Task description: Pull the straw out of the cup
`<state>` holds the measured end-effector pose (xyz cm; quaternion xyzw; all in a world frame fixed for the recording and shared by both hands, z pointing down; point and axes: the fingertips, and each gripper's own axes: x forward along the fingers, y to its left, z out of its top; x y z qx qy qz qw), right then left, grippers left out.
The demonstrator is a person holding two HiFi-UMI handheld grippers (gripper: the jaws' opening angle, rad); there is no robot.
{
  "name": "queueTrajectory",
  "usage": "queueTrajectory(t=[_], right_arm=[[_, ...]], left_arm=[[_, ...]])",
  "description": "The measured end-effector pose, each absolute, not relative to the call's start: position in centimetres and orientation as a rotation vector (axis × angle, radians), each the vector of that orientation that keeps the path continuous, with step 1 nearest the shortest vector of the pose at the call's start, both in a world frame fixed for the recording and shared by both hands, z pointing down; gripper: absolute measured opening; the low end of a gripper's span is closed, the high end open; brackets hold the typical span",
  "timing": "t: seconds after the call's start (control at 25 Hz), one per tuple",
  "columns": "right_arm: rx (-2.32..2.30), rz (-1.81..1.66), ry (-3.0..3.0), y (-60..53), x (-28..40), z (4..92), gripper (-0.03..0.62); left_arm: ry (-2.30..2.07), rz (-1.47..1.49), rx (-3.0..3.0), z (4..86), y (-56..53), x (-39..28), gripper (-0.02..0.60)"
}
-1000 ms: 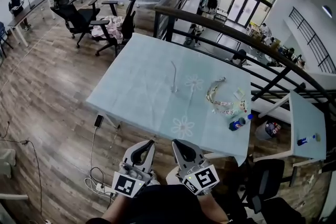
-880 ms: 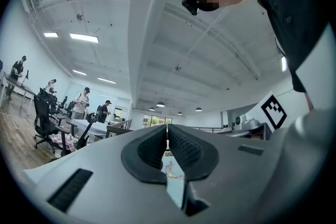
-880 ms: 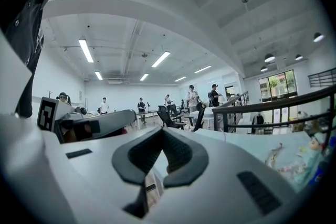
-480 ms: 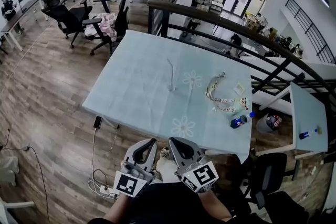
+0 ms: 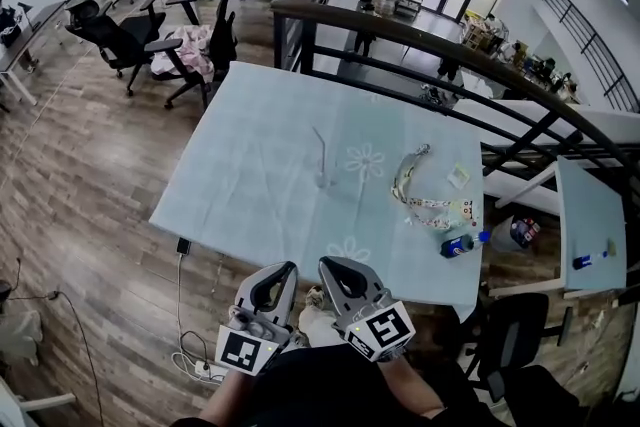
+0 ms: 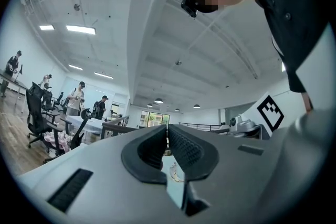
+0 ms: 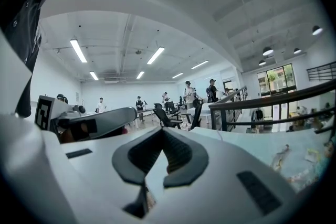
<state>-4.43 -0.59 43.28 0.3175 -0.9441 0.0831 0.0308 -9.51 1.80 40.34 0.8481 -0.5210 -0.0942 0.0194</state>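
A clear cup (image 5: 323,179) stands near the middle of the pale blue table (image 5: 250,165), with a thin straw (image 5: 319,143) leaning up out of it. Both grippers hang low in the head view, side by side, close to the person's body. They are short of the table's near edge and far from the cup. My left gripper (image 5: 285,267) (image 6: 167,127) has its dark jaws closed together with nothing between them. My right gripper (image 5: 326,264) (image 7: 163,130) is also shut and empty.
A patterned lanyard (image 5: 420,192), a small white card (image 5: 459,177) and a blue bottle (image 5: 458,242) lie on the table's right part. A phone (image 5: 183,245) and cables (image 5: 192,360) are on the wooden floor at the left. A dark railing (image 5: 420,40) runs behind the table; office chairs (image 5: 195,40) stand beyond.
The whole view has drifted toward the table, which now sits slightly nearer. Both grippers stay side by side, shut and empty.
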Motion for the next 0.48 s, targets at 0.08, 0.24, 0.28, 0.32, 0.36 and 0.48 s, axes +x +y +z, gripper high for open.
queueTrajectory(t=[0.08,0.24,0.28,0.32,0.36,0.48], right_arm=[[0.974,0.256,-2.916,-2.3,-4.4,43.0,0.009],[0.971,0.247,-2.939,-5.3,-4.2,42.3,0.009],[0.972,0.242,-2.945,-5.9,-4.0,42.3,0.009],[0.975,0.237,-2.95,-6.5,-3.9,42.2,0.009],[0.978,0.235,-2.954,-7.0,-3.8,42.2,0.009],[0.983,0.24,-2.956,-8.3,-3.5,42.6,0.009]], left_arm=[[-1.621,-0.278,2.63,40.2,0.3,-9.4,0.02],[-1.65,-0.246,2.641,39.9,-2.3,-9.2,0.02],[-1.66,-0.249,2.642,39.8,-2.8,-9.2,0.02],[-1.669,-0.256,2.642,39.7,-3.3,-9.1,0.02],[-1.676,-0.264,2.639,39.7,-3.7,-9.0,0.02],[-1.686,-0.276,2.623,40.1,-4.9,-8.6,0.02]])
